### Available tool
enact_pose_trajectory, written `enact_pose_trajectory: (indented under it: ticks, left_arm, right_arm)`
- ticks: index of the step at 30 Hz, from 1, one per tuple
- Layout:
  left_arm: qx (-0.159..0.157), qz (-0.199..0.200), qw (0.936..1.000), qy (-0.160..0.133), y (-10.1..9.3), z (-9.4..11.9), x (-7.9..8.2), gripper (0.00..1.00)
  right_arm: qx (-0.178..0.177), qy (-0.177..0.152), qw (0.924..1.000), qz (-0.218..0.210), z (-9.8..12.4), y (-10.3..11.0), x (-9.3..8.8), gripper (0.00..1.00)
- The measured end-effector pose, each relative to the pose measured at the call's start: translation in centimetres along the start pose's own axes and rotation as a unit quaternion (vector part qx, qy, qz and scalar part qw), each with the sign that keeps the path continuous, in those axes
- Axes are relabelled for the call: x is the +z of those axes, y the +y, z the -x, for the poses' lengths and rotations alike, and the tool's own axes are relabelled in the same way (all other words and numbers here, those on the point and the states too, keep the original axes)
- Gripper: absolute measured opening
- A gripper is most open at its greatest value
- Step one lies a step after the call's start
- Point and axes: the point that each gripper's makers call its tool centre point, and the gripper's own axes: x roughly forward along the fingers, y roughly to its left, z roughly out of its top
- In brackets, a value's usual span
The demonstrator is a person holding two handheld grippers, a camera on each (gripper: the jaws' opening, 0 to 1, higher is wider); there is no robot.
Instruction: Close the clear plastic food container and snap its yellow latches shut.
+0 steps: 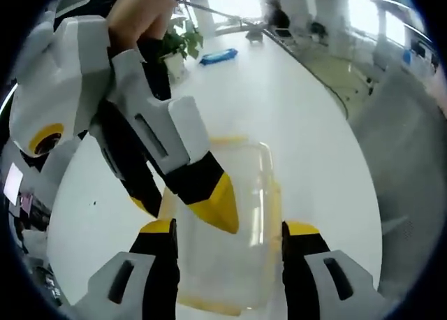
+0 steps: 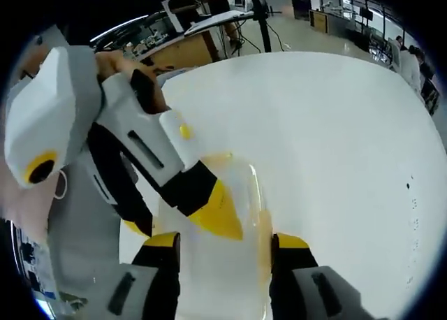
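Left gripper view: left claw (image 1: 229, 230) is wide open at 6 o'clock, straddling the clear container (image 1: 230, 222) on the white desk (image 1: 279, 103). Right gripper view: right claw (image 2: 225, 244) is wide too, office desks (image 2: 181, 40) at 12.

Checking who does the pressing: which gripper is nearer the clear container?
Too close to call. The left gripper straddles the container in its view, the right gripper does in its own, and each one's tip lies over it.
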Motion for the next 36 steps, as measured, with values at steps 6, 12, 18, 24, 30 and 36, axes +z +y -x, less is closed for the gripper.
enact_pose_trajectory:
  ticks: [6,12,18,24,30,36]
  left_arm:
    - [-0.001,-0.002,0.9999,0.011,-0.1,0.0,0.0,0.56]
    - [0.002,-0.003,0.9999,0.012,-0.2,0.0,0.0,0.57]
    - [0.040,-0.007,0.9992,-0.002,-0.4,-0.4,0.0,0.57]
    - [0.104,-0.018,0.9944,-0.007,0.0,-1.0,-0.2,0.55]
    - [0.120,-0.028,0.9924,-0.009,0.1,-1.0,-0.2,0.55]
    - [0.117,-0.030,0.9926,-0.007,0.0,-1.1,-0.1,0.56]
  right_arm:
    - [0.036,0.007,0.9989,-0.028,-0.5,0.7,-0.1,0.49]
    - [0.035,0.009,0.9993,-0.011,-0.4,0.5,-0.2,0.49]
    - [0.018,-0.022,0.9994,-0.021,-0.3,0.4,-0.2,0.51]
    - [0.005,-0.043,0.9988,-0.024,-0.3,0.4,0.1,0.52]
    - [-0.003,-0.052,0.9982,-0.030,-0.4,0.2,0.3,0.52]
    - [-0.016,-0.024,0.9992,-0.028,-0.3,0.2,0.4,0.52]
